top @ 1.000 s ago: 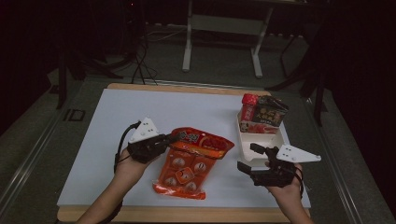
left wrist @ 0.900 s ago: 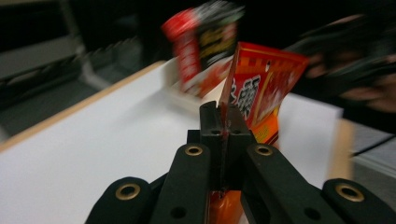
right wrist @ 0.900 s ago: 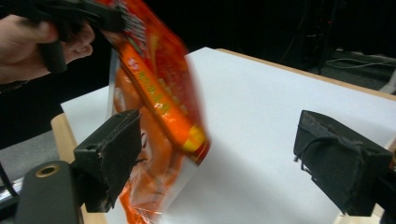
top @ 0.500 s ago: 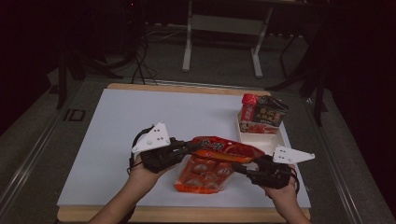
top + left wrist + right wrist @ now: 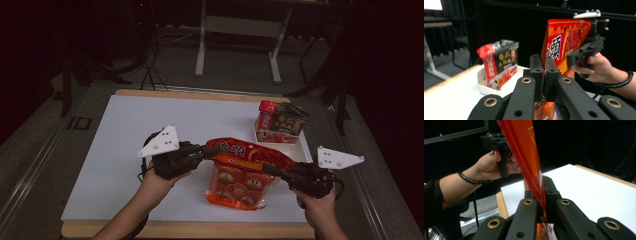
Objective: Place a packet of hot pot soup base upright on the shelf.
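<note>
Orange snack bag [image 5: 243, 170] hangs over the near middle of the table [image 5: 125, 135], pinched at its sealed top edge from both ends. Its lower part slopes down toward the person, the bottom edge at or just above the white surface; I cannot tell whether it touches. Holding it by the two top corners keeps the seal stretched taut between the grips, which reads as the setup for pulling the top apart or tearing it open, rather than for carrying it somewhere.

The left hand-held gripper [image 5: 212, 150] is clamped on the bag's left top corner; in the left gripper view its jaws stand pressed together with the thin foil edge [image 5: 545, 71] squeezed between them. The right hand-held gripper [image 5: 267, 168] bites the opposite corner, and in the right gripper view the bag's edge [image 5: 529, 167] runs as a narrow orange strip straight down into its closed jaws. The two hands face each other along the seal, so any outward pull would go directly into the seam.

Farther back on the right, a white tray [image 5: 295, 146] sits on the table holding a red and black snack packet [image 5: 280, 122] standing upright, well apart from the held bag. It probably waits its turn, or the tray is where the opened contents go.
</note>
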